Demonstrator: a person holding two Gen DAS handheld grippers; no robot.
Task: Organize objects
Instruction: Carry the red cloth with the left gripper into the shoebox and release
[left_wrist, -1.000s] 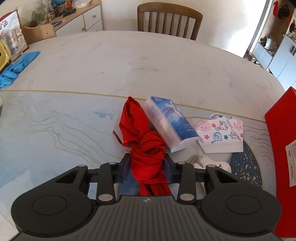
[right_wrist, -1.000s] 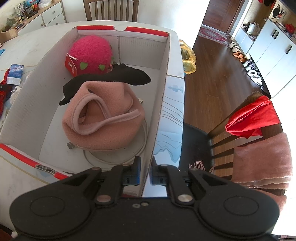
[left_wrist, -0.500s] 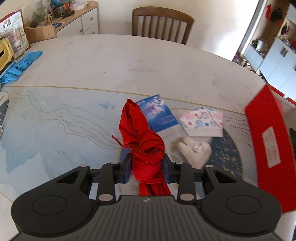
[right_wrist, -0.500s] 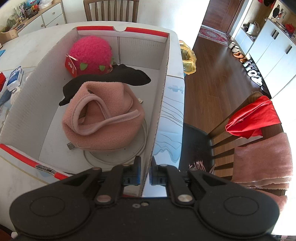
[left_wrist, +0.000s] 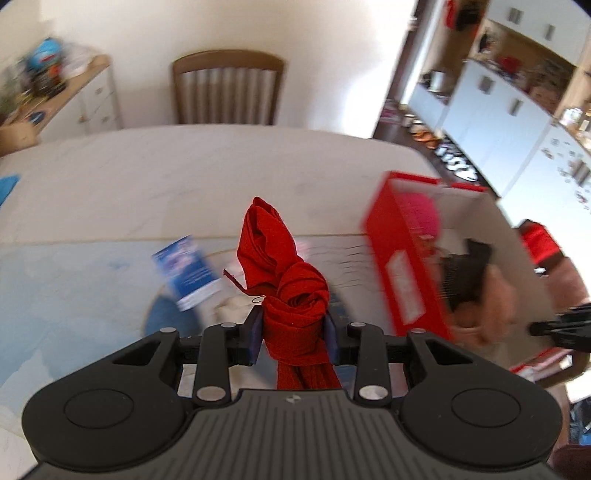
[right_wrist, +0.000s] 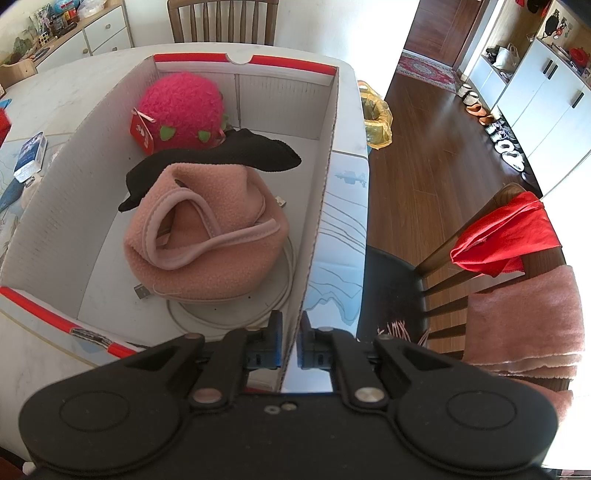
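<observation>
Left wrist view: your left hand-held gripper is clamped on the red scarf, lifted off the surface, with the box to its right. Your right hand-held gripper pinches the box's wall, probably steadying it for the drop.

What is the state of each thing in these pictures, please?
Red cloth: knotted, held off the table.
Left tongs: shut on the red cloth.
Right tongs: shut on the box's side wall.
Box: open, partly filled.
Pink fleece hat: inside the box, crumpled.
Black sock: draped over the hat.
Tissue pack: lying on the table outside the box.
</observation>
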